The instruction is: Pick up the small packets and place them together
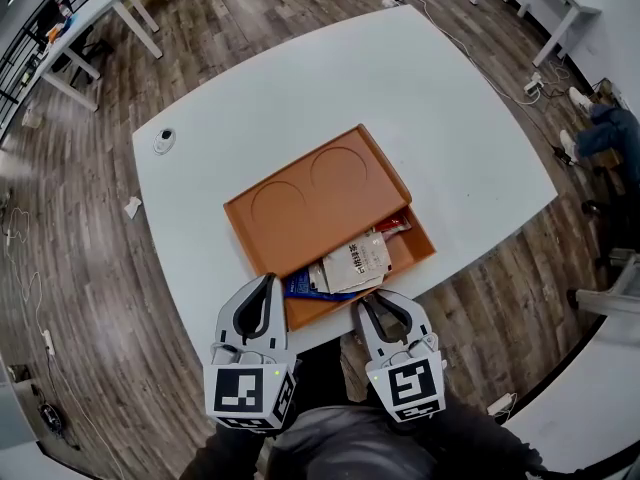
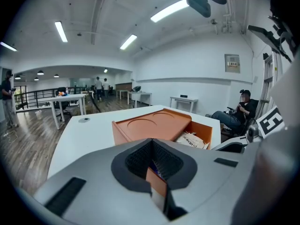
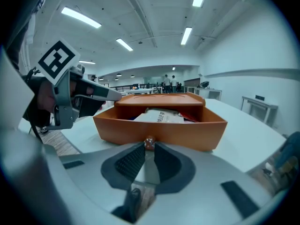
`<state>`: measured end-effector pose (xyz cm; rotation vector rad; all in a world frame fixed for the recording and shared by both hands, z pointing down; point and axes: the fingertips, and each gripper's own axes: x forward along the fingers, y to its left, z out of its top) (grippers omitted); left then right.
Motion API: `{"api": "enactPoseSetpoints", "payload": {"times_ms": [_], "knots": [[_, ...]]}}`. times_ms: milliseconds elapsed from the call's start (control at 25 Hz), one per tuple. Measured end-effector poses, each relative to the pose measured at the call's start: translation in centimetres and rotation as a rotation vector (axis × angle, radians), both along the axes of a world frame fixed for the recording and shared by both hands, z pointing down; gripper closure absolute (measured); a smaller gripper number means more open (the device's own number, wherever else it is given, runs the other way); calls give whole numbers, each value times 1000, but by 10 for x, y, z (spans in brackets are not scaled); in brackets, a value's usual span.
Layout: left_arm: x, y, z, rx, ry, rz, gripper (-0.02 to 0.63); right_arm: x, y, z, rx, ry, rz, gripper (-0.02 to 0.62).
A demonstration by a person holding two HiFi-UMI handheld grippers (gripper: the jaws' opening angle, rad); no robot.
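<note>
An orange box with two round recesses on top sits on the white table. Its drawer stands pulled out toward me. Inside lie a white printed packet, a blue packet and a red packet. My right gripper is shut on the small round drawer knob at the middle of the drawer front. My left gripper is shut and empty, its tips at the drawer's near left corner, just above the blue packet.
A small round white object lies near the table's far left edge. The near table edge runs right under both grippers. A seated person is off to the right, and other tables stand across the room.
</note>
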<state>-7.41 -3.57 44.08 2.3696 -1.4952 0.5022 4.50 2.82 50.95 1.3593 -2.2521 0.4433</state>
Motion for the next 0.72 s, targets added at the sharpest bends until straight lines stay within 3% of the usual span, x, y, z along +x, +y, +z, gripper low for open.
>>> {"api": "enactPoseSetpoints", "payload": {"times_ms": [320, 520, 720], "knots": [[-11, -3, -7, 12, -4, -33, 603, 2, 3, 1, -1, -15, 6, 526], [0, 23, 13, -46, -3, -11, 603, 2, 3, 2, -7, -10, 8, 526], [-2, 18, 17, -80, -15, -2, 603, 0, 5, -2, -7, -20, -9, 526]]}}
